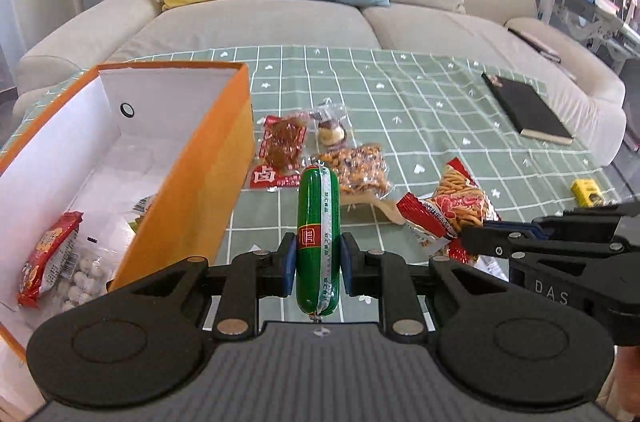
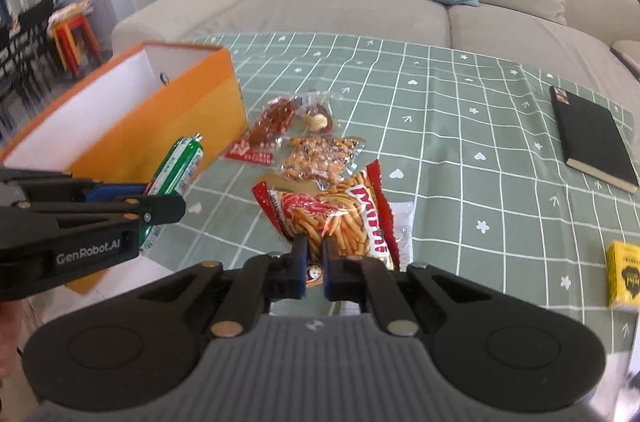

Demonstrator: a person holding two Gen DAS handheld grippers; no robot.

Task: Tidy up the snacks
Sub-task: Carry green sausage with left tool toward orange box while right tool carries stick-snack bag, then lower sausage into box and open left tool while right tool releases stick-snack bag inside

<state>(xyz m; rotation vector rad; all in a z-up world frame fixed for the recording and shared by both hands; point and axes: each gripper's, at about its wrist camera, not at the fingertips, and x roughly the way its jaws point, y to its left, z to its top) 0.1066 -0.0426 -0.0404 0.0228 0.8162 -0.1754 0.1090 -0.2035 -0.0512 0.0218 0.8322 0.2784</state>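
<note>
My left gripper (image 1: 318, 258) is shut on a green sausage (image 1: 319, 238) and holds it above the table, just right of the open orange box (image 1: 192, 174). The sausage also shows in the right wrist view (image 2: 176, 174). The box holds a red packet with white balls (image 1: 60, 262). My right gripper (image 2: 315, 262) is shut on the near edge of a red bag of snack sticks (image 2: 340, 218), which also shows in the left wrist view (image 1: 452, 206). A red braised-meat packet (image 1: 280, 150), a small wrapped cake (image 1: 330, 130) and a clear bag of nuts (image 1: 356, 170) lie on the cloth.
A green checked cloth (image 2: 460, 150) covers the table. A black notebook (image 2: 592, 138) lies at the right, and a small yellow pack (image 2: 622, 274) near the right front edge. A beige sofa (image 1: 320, 18) with yellow and blue cushions stands behind the table.
</note>
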